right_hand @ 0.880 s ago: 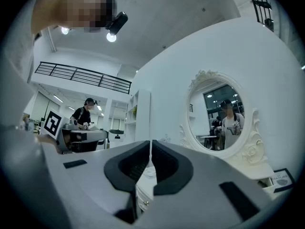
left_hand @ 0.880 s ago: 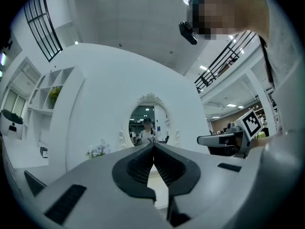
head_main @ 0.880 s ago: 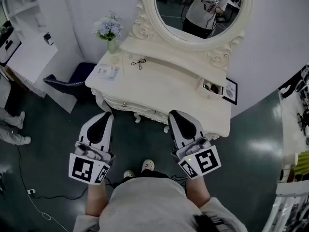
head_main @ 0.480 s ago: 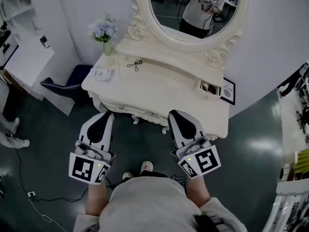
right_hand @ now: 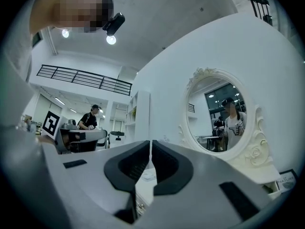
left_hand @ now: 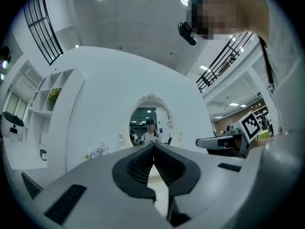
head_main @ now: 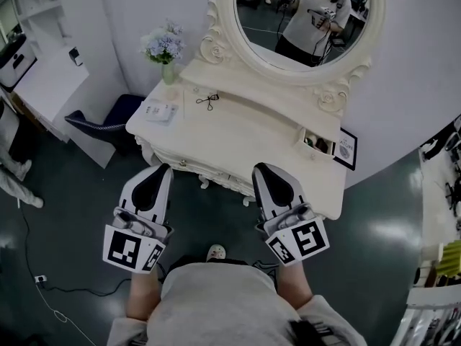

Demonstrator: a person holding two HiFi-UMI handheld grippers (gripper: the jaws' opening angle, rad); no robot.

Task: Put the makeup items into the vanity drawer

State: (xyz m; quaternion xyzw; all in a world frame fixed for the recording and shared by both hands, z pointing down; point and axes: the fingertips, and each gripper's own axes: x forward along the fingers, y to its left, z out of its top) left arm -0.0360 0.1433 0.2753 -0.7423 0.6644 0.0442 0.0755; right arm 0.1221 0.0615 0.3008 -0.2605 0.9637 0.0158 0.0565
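Now left claw (head_main: pixel 157 171) and right claw (head_main: pixel 263 170) are hanging clenched, empty. Approaching the drawer (head_main: pixel 191 163) in the bench (head_main: pixel 238 128) squarely seems best.

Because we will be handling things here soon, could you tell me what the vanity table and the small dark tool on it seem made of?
Vanity table: probably painted wood or moulded resin, cream with a soft sheen; the even colour and carved scrolls suggest it. Small dark tool: likely metal, judging by its thin looped wire shape; too small to be sure.
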